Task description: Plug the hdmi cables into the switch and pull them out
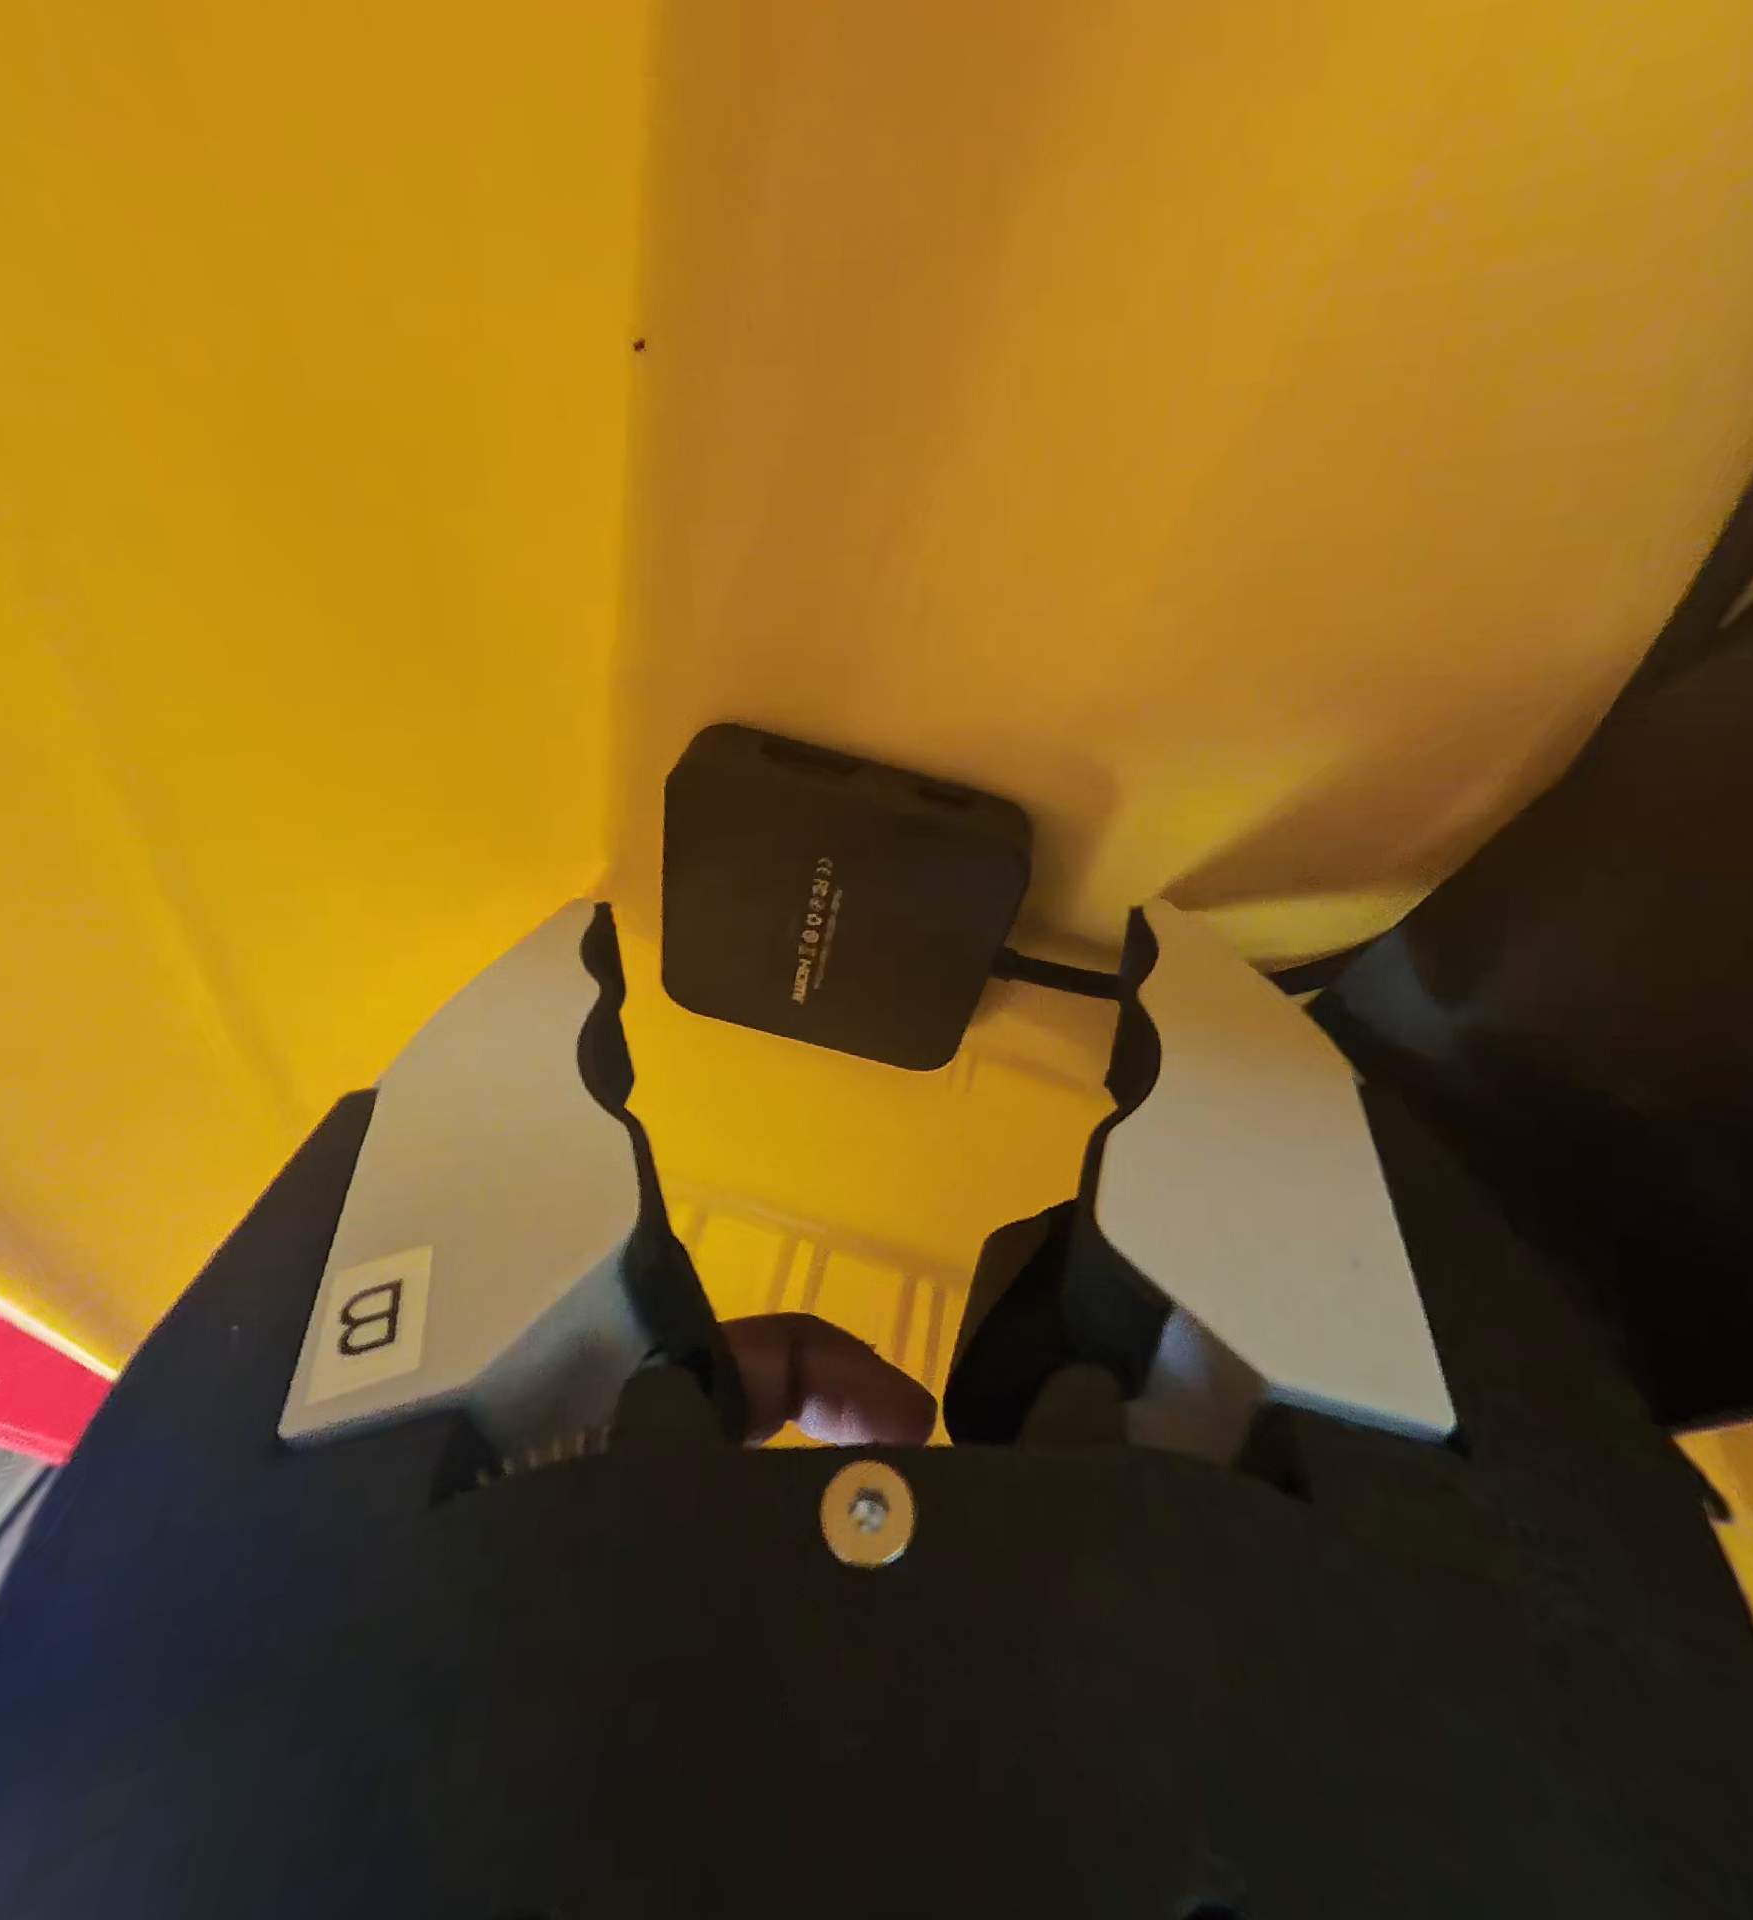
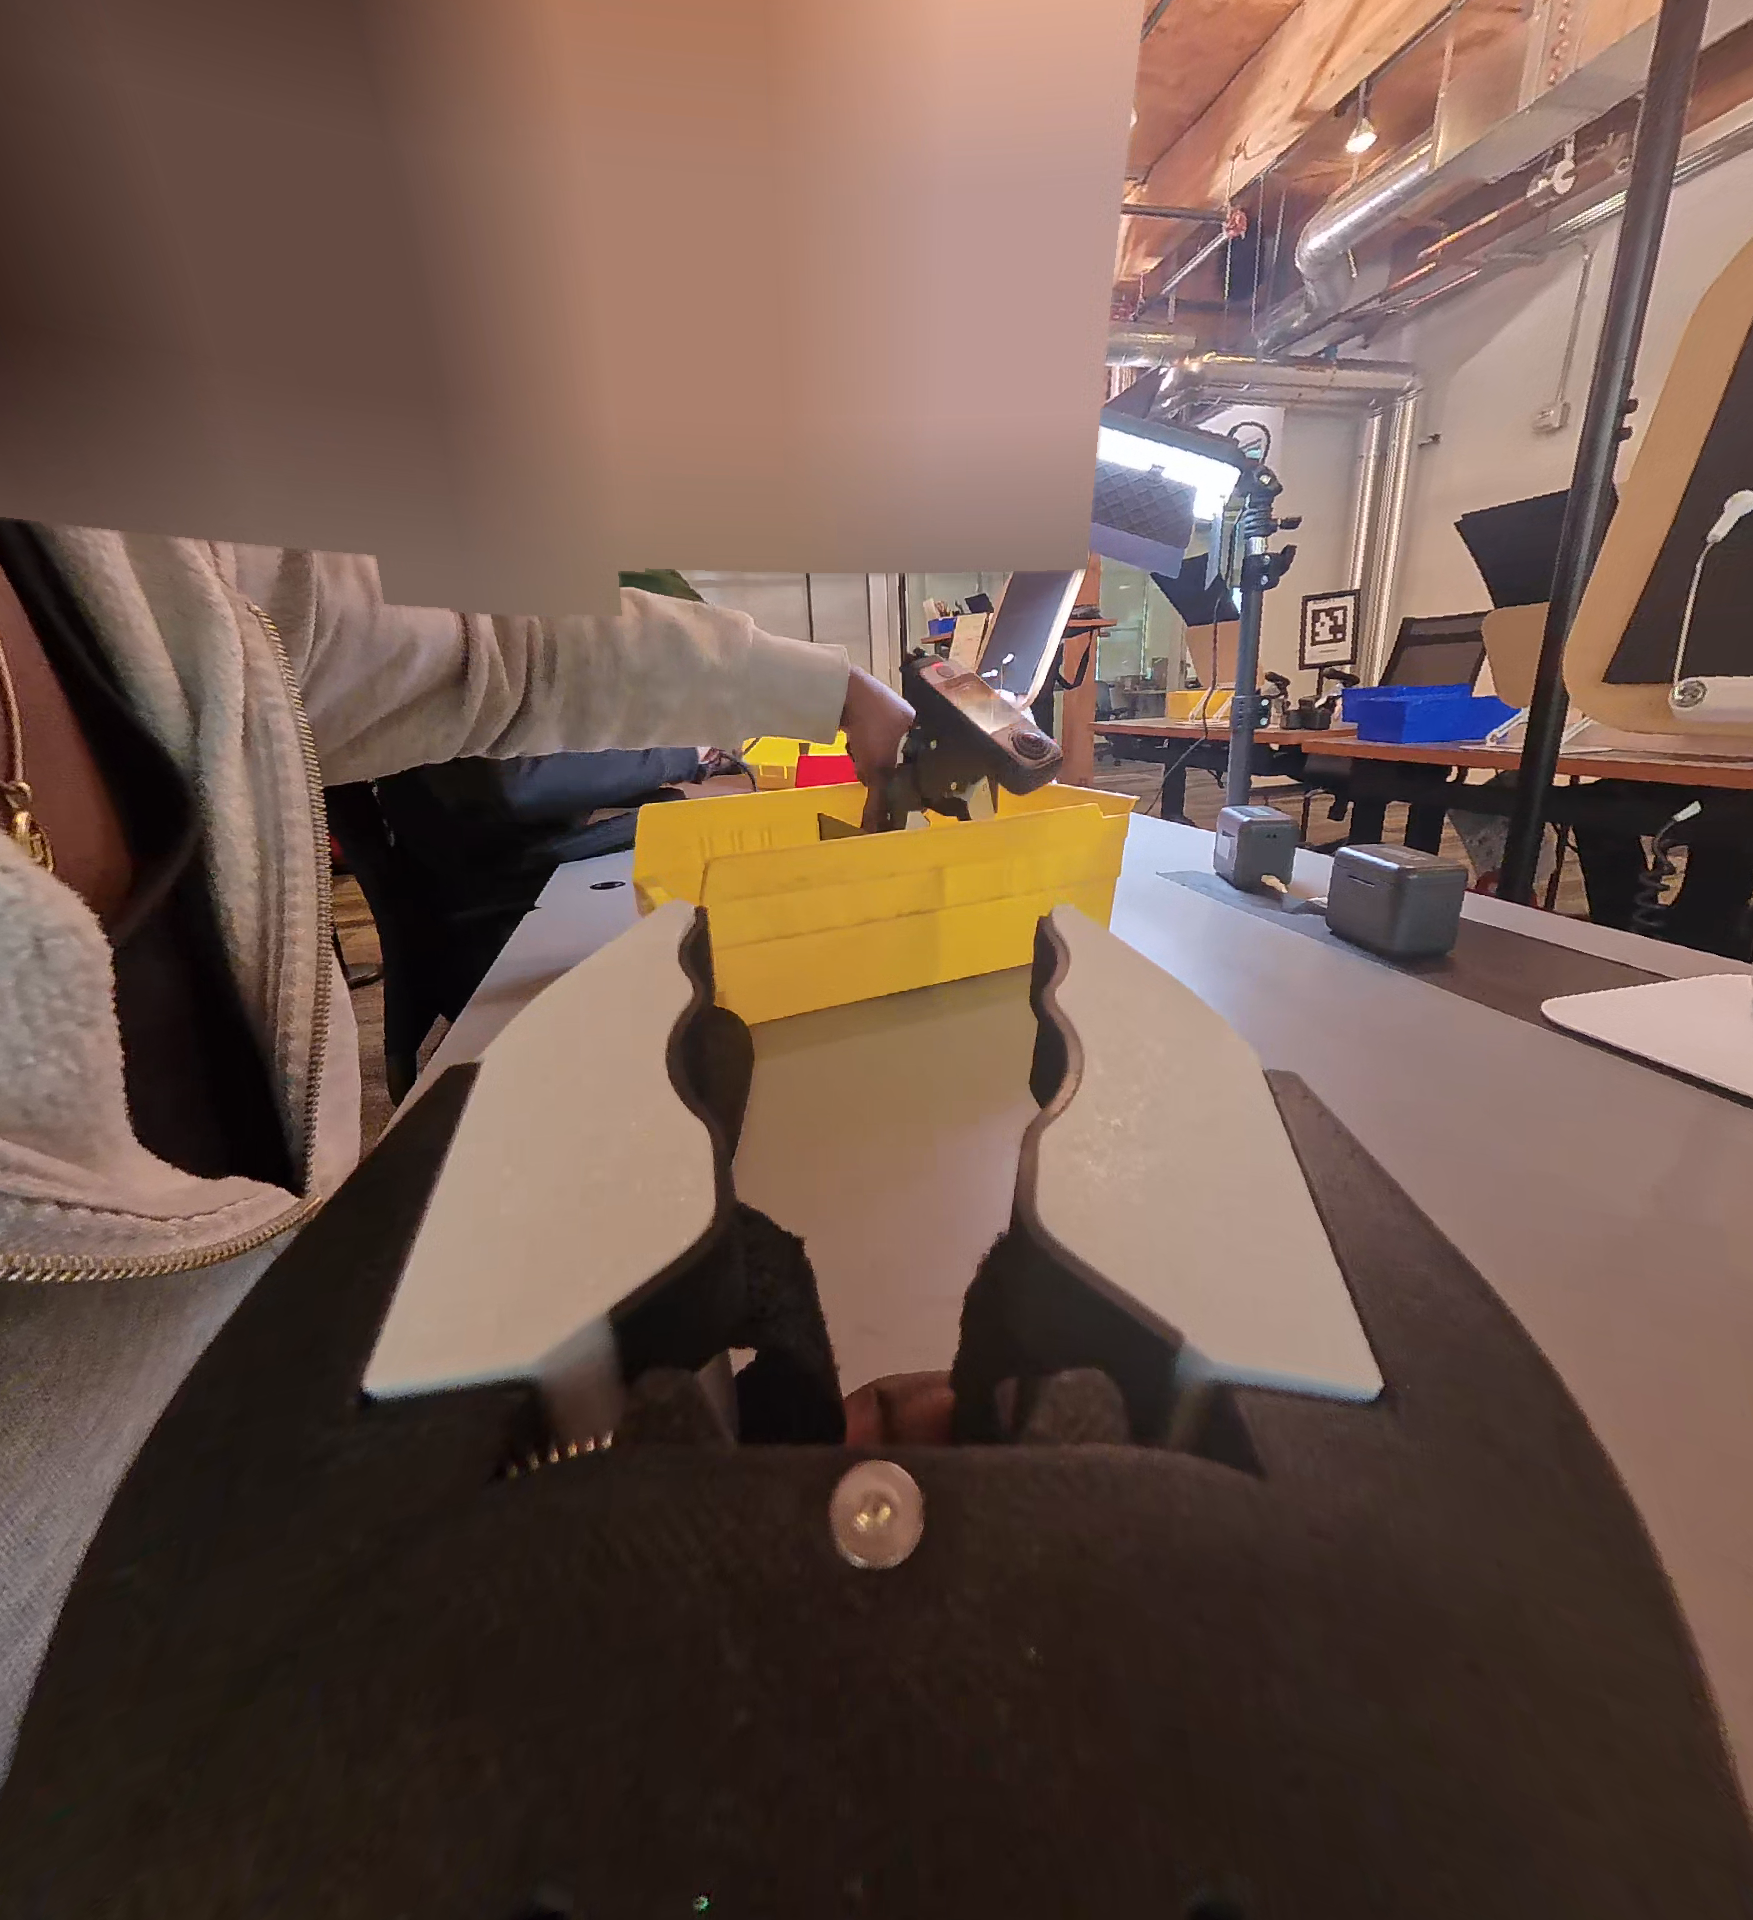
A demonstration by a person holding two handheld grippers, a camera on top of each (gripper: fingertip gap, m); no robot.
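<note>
In the left wrist view a small black square HDMI switch (image 1: pixel 841 894) lies on the floor of a yellow bin (image 1: pixel 280 623), against its far wall. A thin black cable (image 1: pixel 1059 974) runs from its right side. My left gripper (image 1: pixel 867 920) is open and empty, fingers spread just short of the switch. In the right wrist view my right gripper (image 2: pixel 872 925) is open and empty above the grey table (image 2: pixel 1371 1143), pointing at the yellow bin (image 2: pixel 882 914). The left gripper (image 2: pixel 955 769) shows there reaching down into the bin. No loose HDMI plugs show.
A dark object (image 1: pixel 1630 1039) fills the right side of the left wrist view. Two small grey boxes (image 2: pixel 1391 899) and a white stand base (image 2: pixel 1703 1023) sit on the table's right. A person in a light zip jacket (image 2: pixel 176 831) stands close at left.
</note>
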